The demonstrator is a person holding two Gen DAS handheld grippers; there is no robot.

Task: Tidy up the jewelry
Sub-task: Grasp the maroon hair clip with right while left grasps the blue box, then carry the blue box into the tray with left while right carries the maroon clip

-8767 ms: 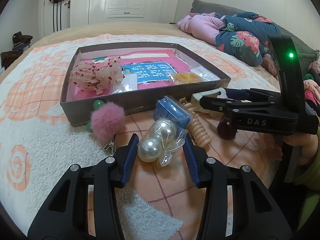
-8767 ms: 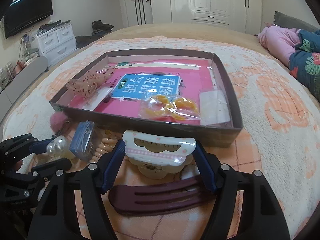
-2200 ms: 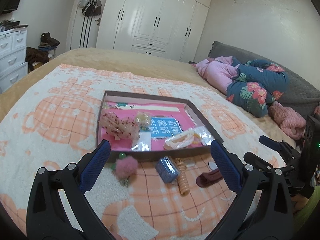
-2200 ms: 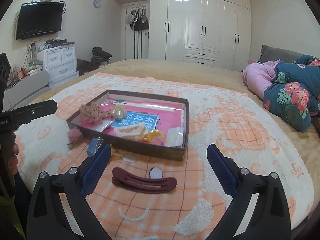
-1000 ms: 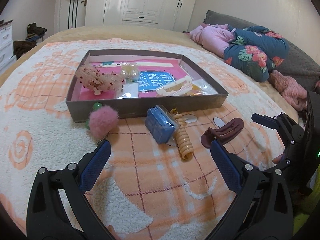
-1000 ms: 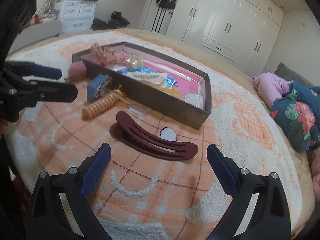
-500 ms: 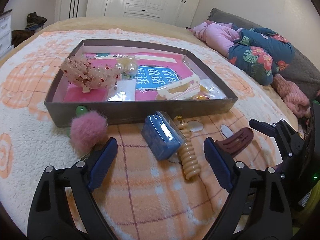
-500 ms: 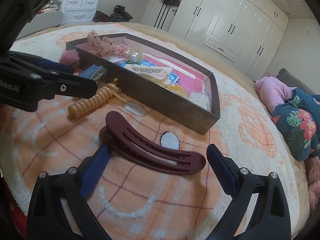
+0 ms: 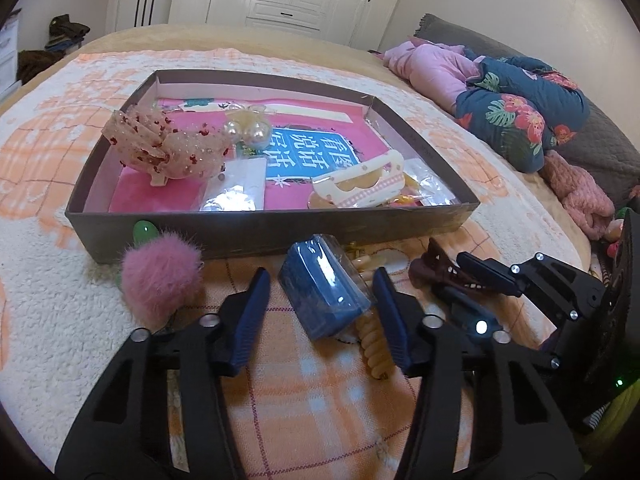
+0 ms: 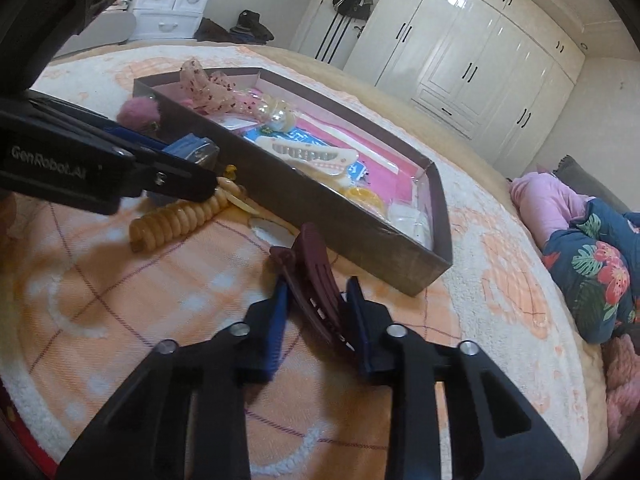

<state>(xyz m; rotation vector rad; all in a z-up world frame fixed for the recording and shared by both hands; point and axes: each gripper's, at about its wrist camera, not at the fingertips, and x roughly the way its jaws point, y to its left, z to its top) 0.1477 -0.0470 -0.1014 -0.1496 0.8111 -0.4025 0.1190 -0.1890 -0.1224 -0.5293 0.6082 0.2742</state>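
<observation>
left gripper [image 9: 320, 300] straddles the blue wrapped packet [image 9: 322, 294] on the blanket [image 9: 60, 320], fingers apart and not yet pressing it, just before the brown box [image 9: 256, 230]; pink pompom [image 9: 160, 276] sits alongside. right gripper [image 10: 314, 312], in its own view, is clenched on the maroon hair clip [image 10: 316, 280], beside the box's [image 10: 348, 232] near wall.

Maroon hair clip [image 10: 316, 284] tilted up; wrapped blue packet [image 9: 322, 292] beside box [image 9: 256, 230].
</observation>
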